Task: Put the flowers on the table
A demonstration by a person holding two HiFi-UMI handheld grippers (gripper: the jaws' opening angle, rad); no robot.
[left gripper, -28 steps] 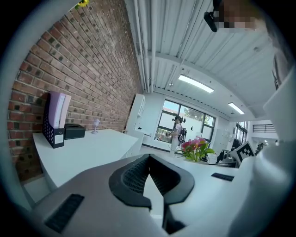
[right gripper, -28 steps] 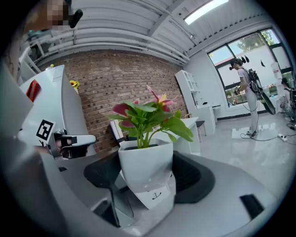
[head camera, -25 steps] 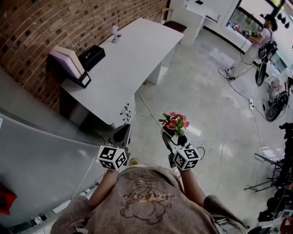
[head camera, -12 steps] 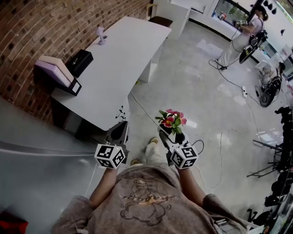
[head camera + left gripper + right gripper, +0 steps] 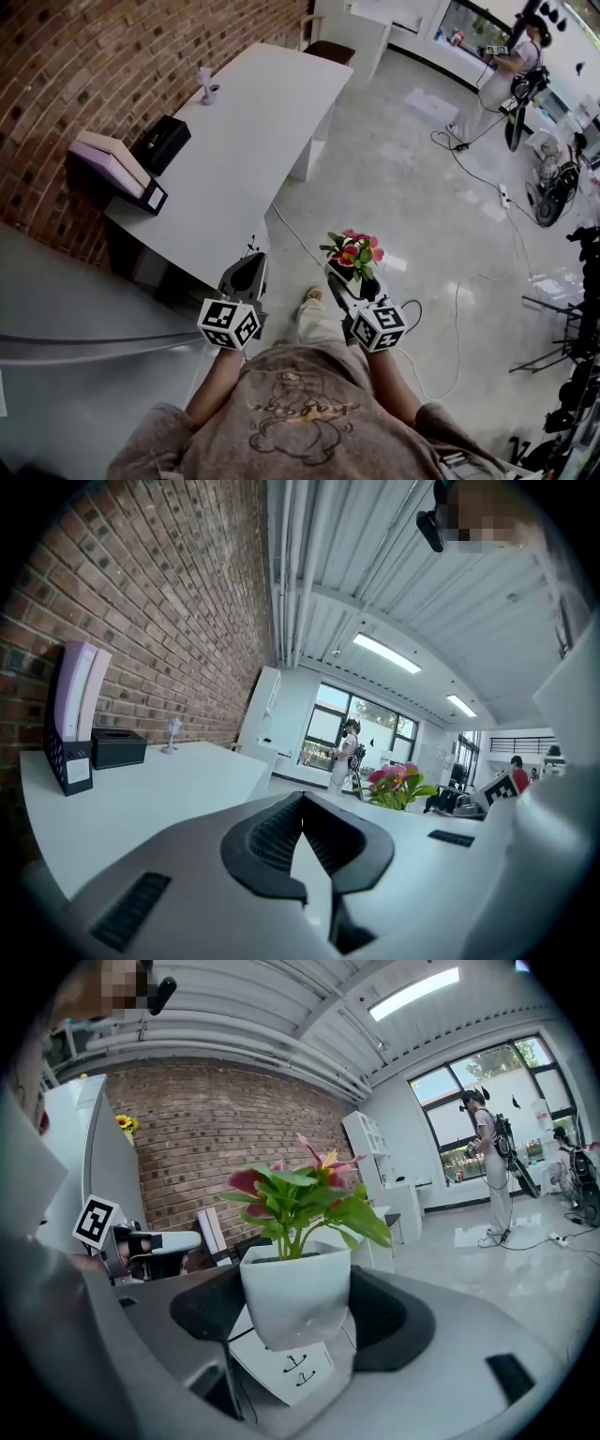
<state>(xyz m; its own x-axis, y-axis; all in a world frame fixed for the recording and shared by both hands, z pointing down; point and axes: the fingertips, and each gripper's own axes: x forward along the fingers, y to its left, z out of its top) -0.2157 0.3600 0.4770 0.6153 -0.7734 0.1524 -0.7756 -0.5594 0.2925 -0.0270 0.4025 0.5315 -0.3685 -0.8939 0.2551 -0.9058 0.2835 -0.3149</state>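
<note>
Pink and red flowers (image 5: pixel 354 251) in a small white pot (image 5: pixel 295 1297) hang above the floor, a little right of the white table's (image 5: pixel 253 141) near corner. My right gripper (image 5: pixel 345 274) is shut on the pot, its jaws pressing the pot's two sides (image 5: pixel 298 1309). The blooms (image 5: pixel 298 1185) stand upright. My left gripper (image 5: pixel 247 270) is level with it, over the table's near corner, shut with nothing in it (image 5: pixel 302 803). In the left gripper view the flowers (image 5: pixel 398 782) show to the right and the table top (image 5: pixel 141 794) stretches ahead on the left.
A file holder with pink and white folders (image 5: pixel 111 161), a black box (image 5: pixel 161 142) and a small purple ornament (image 5: pixel 206 86) line the table's brick-wall (image 5: pixel 84 56) side. Cables (image 5: pixel 450 309) trail over the floor. A person (image 5: pixel 506 75) stands far back right. A grey surface (image 5: pixel 66 309) lies left.
The person carrying the grippers has stepped forward, a foot now showing below. The table sits slightly nearer. Both grippers keep their hold and spacing.
</note>
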